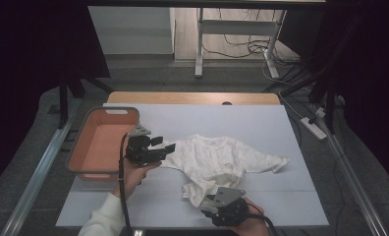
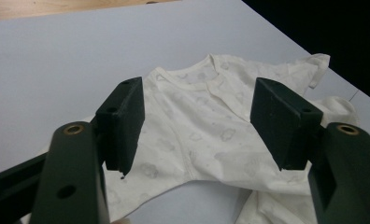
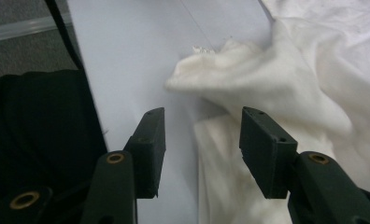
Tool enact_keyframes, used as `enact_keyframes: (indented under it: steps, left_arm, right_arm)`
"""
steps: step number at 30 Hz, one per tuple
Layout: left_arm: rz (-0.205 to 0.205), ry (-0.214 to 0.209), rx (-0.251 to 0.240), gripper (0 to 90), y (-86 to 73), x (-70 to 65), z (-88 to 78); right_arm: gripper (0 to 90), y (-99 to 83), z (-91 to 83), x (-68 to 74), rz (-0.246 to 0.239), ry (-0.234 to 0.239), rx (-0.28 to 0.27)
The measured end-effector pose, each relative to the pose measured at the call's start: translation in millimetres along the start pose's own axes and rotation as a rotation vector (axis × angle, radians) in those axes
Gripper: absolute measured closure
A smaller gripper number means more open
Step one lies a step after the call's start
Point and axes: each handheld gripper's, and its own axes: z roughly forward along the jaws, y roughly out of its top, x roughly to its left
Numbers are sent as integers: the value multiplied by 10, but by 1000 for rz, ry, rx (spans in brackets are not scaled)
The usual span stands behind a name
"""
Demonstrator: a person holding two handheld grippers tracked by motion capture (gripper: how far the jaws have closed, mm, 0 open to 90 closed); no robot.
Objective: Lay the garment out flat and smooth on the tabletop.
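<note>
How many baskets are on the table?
1. The orange basket sits at the table's left edge, beside the left gripper and left of the white shirt.

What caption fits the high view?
Two open hand-held grippers, left gripper and right gripper, flank a crumpled white cotton baby garment beside an orange plastic bin.

Both grippers [image 1: 164,143] [image 1: 208,202] open, empty.

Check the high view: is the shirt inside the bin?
No, the shirt lies spread on the table, right of the bin.
</note>
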Motion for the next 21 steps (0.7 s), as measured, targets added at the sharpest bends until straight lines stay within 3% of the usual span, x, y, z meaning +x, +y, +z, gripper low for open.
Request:
enact_keyframes:
  steps: [3, 8, 15, 21]
  left_arm:
    - [-3, 0, 0, 354, 0, 9, 4]
    - [1, -2, 1, 354, 2, 9, 3]
    - [-1, 0, 2, 354, -1, 20, -1]
    - [-2, 1, -3, 354, -1, 19, -16]
  right_arm:
    - [513, 143, 108, -20, -34, -16, 6]
    - [507, 328, 268, -159, -16, -24, 23]
    - [486, 365, 544, -279, -8, -25, 106]
    - [493, 359, 579, -250, -23, -39, 129]
